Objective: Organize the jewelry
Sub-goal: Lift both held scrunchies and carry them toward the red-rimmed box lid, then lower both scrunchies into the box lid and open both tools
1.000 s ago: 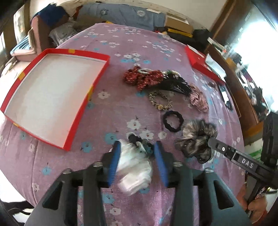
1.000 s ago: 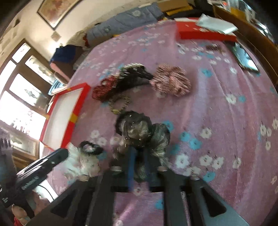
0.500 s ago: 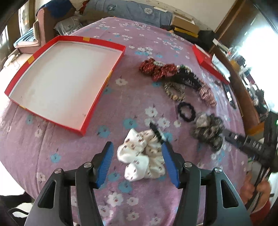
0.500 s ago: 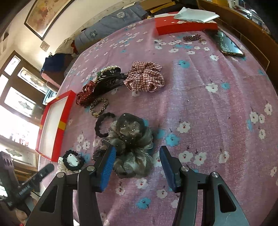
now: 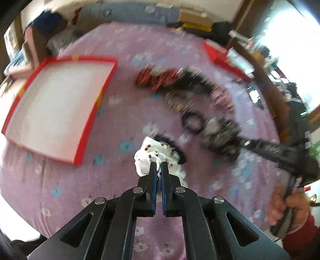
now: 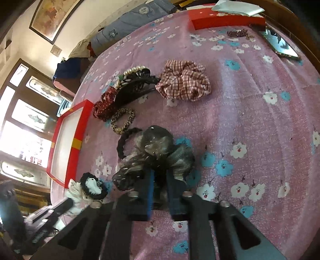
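My left gripper [image 5: 158, 166] is shut on a white scrunchie with small dark spots [image 5: 150, 154]; a black hair tie [image 5: 172, 146] lies against it. My right gripper [image 6: 160, 176] is closed on a grey-black gauzy scrunchie [image 6: 156, 148]. The same scrunchie shows blurred in the left wrist view [image 5: 222, 136]. An open red box with a white floor [image 5: 54, 106] lies to the left on the purple flowered cloth; its edge shows in the right wrist view [image 6: 80, 128].
Beyond lie a black hair tie [image 6: 124, 144], a leopard-print tie [image 6: 123, 121], a red dotted scrunchie [image 6: 104, 106], a black claw clip with pearls [image 6: 134, 84] and a plaid scrunchie [image 6: 184, 82]. A red box lid [image 6: 224, 19] and a mirror [image 6: 282, 45] sit far right.
Both grippers have closed from open: the left on the white scrunchie, the right on the grey-black scrunchie. The left wrist view is now blurred with motion.
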Demonstrator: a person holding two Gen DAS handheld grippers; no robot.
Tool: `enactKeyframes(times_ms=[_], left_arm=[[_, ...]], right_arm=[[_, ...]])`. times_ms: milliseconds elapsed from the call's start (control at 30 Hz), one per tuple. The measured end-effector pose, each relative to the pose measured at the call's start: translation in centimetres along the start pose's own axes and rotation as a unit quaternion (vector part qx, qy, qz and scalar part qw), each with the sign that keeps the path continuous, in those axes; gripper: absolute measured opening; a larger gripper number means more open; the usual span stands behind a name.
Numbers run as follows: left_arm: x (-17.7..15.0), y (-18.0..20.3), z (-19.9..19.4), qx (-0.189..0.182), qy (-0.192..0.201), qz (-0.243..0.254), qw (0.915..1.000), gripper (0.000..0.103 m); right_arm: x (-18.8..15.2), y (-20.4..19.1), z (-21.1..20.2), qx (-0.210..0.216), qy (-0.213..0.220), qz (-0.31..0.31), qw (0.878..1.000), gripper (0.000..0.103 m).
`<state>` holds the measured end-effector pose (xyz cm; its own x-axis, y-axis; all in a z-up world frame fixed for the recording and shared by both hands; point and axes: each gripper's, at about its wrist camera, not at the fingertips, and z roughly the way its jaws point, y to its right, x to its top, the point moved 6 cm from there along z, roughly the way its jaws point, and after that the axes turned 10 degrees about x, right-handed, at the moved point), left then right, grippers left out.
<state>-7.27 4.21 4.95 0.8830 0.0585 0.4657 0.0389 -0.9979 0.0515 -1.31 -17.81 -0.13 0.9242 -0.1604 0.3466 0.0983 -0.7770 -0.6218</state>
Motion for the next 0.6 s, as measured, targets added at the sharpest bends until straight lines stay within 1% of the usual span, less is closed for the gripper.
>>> enactKeyframes(times_ms=[67, 100, 133, 167, 200, 233, 267, 300, 333, 367, 400, 600], left_arm=[[1.1, 0.9, -2.6, -0.004, 0.032, 0.019, 0.9993, 0.003], [1.6, 1.7, -4.3, -0.010, 0.055, 0.038, 0.9977, 0.003], [1.8, 2.2, -5.2, -0.009, 0.069, 0.056, 0.9960, 0.003], [1.9, 2.6, -5.6, 0.011, 0.076, 0.079, 0.9940, 0.003], [1.8, 2.9, -5.3, 0.062, 0.081, 0.112, 0.9885, 0.003], [1.7, 2.8, -4.9, 0.089, 0.085, 0.128, 0.9841, 0.003], [1.4, 2.5, -4.3, 0.102, 0.078, 0.135, 0.9825, 0.003], [1.3, 2.1, -3.9, 0.092, 0.065, 0.126, 0.9856, 0.003], [1.2, 1.6, -3.9, 0.074, 0.058, 0.111, 0.9894, 0.003], [1.3, 1.0, -4.1, 0.057, 0.055, 0.093, 0.9925, 0.003], [1.5, 0.5, -4.3, 0.048, 0.057, 0.081, 0.9939, 0.003], [3.0, -2.7, -5.3, 0.050, 0.073, 0.032, 0.9956, 0.003]], right_arm=[[0.3, -0.1, -1.4, 0.002, 0.012, -0.001, 1.000, 0.003], [0.4, -0.2, -2.2, 0.009, 0.020, -0.001, 1.000, 0.003], [0.5, -0.2, -2.9, 0.016, 0.025, 0.000, 1.000, 0.003], [0.5, -0.1, -3.5, 0.016, 0.030, 0.001, 0.999, 0.003], [0.5, 0.1, -3.9, 0.010, 0.034, 0.001, 0.999, 0.003], [0.5, 0.4, -4.5, 0.000, 0.038, 0.000, 0.999, 0.003], [0.5, 0.6, -5.0, -0.002, 0.041, 0.003, 0.999, 0.003], [0.5, 0.8, -5.4, 0.003, 0.044, 0.009, 0.999, 0.003], [0.4, 0.8, -5.9, 0.012, 0.046, 0.017, 0.999, 0.003], [0.3, 0.7, -6.3, 0.015, 0.049, 0.018, 0.999, 0.003], [0.2, 0.6, -6.6, 0.018, 0.051, 0.018, 0.998, 0.003], [0.2, -2.4, -7.4, 0.036, 0.058, -0.015, 0.998, 0.003]])
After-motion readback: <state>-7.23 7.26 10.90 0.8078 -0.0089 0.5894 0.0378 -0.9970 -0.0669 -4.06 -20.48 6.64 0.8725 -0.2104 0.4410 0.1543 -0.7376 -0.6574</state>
